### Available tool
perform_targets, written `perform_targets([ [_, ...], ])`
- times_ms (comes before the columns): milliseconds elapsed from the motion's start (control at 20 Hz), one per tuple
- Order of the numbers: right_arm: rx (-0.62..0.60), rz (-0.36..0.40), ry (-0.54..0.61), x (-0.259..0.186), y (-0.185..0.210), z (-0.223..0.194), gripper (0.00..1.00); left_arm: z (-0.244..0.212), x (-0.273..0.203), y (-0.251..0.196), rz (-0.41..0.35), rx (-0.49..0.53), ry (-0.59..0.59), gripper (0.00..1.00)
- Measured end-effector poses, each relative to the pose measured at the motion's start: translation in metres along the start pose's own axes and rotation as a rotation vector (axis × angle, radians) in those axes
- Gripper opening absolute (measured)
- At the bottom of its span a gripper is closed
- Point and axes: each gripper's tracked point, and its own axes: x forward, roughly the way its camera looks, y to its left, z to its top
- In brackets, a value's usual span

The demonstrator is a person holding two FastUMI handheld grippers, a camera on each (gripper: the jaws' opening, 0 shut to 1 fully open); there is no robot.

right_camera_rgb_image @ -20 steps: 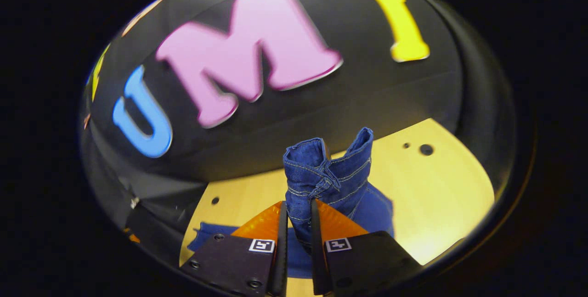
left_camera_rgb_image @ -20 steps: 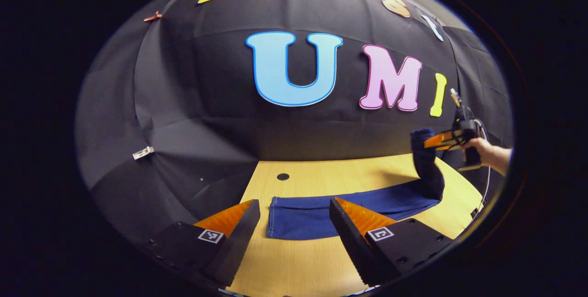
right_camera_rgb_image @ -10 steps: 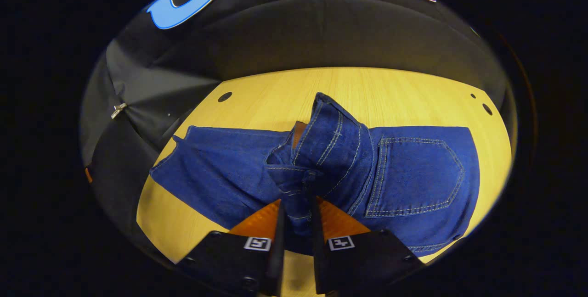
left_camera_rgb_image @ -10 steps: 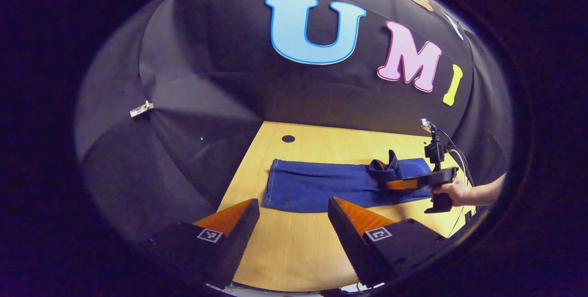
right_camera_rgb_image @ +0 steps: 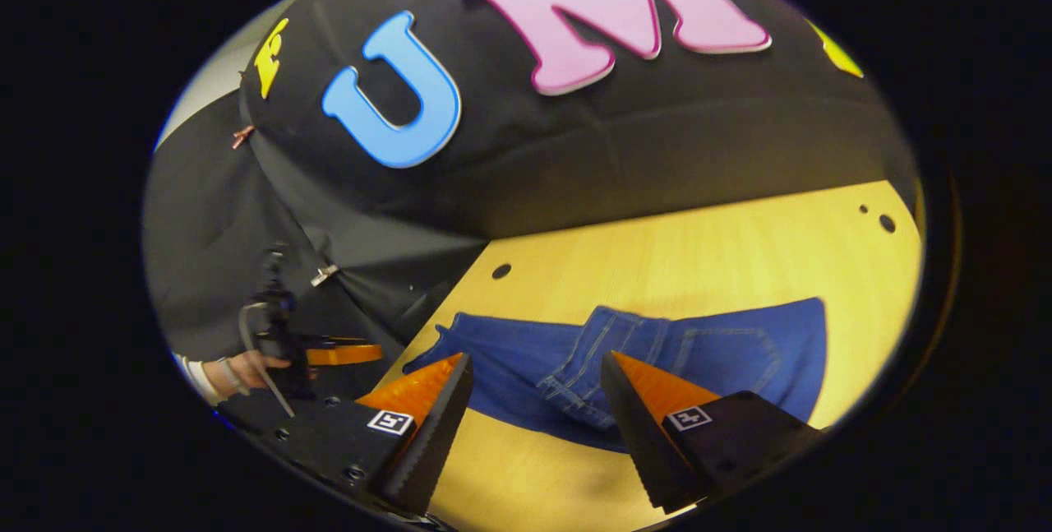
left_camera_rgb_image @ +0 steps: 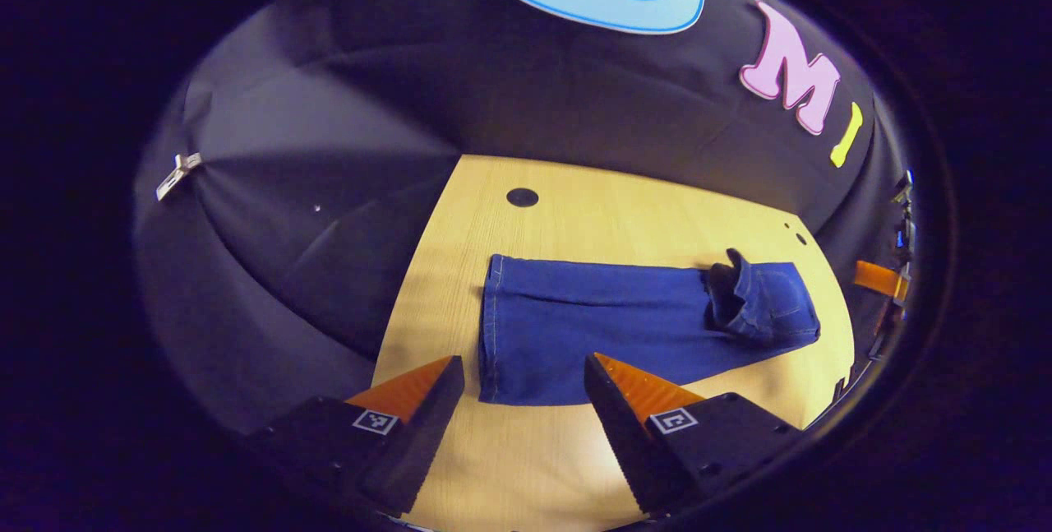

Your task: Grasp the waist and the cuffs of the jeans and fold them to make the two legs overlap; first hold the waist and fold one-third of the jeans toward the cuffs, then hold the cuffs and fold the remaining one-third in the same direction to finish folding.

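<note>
Both grippers stand with their fingers spread wide and nothing between them. Seen in the left gripper view, the left gripper hovers above the near edge of the wooden table, its 2 fingers framing the cuff end of the jeans, apart from the cloth. The jeans lie flat along the table with the 2 legs overlapped, the cuffs at the left end in this view and the waist folded back over the legs at the right end, where it sits in a slightly rumpled hump with a back pocket facing up. A round dark hole marks the tabletop beyond the cuffs, and 2 smaller holes sit near the far right corner. At the right rim of that view part of the other gripper shows, off past the table's edge. Seen in the right gripper view, the right gripper is released and held above the folded waist, clear of the denim. To the left in that view, a hand holds the left gripper in front of the black cloth wall, by the table's left end.
</note>
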Motion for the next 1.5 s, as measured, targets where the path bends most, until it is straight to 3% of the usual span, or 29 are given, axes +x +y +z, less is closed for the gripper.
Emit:
perform_targets([
  [300,-0.01,-0.153,-0.014,-0.086,-0.067,0.01,0.95,-0.016,0.071,0.008,0.039,0.031,0.296,0.96],
  [450,0.035,-0.195,0.003,-0.096,-0.087,0.002,0.95,-0.03,0.075,0.004,0.034,0.0,0.382,0.93],
  [550,0.051,-0.188,-0.005,-0.101,-0.085,0.006,0.96,-0.04,0.09,0.006,0.023,0.04,0.41,0.87],
  [650,0.065,-0.172,-0.008,-0.101,-0.081,0.009,0.95,-0.038,0.086,0.001,-0.006,0.075,0.403,0.87],
  [700,0.075,-0.17,-0.01,-0.102,-0.083,0.011,0.95,-0.036,0.089,0.0,-0.011,0.087,0.4,0.77],
  [850,0.088,-0.169,-0.01,-0.1,-0.084,0.012,0.95,-0.038,0.086,-0.006,-0.018,0.09,0.429,0.69],
  [1000,0.081,-0.155,0.003,-0.101,-0.08,0.007,0.95,-0.03,0.088,-0.017,-0.033,0.058,0.382,0.17],
  [1200,0.08,-0.146,0.007,-0.104,-0.08,0.008,0.95,-0.023,0.076,-0.03,-0.051,-0.041,0.349,0.06],
  [1500,0.088,-0.139,-0.03,-0.109,-0.086,0.02,0.95,0.065,-0.013,-0.1,-0.239,-0.035,0.143,0.06],
])
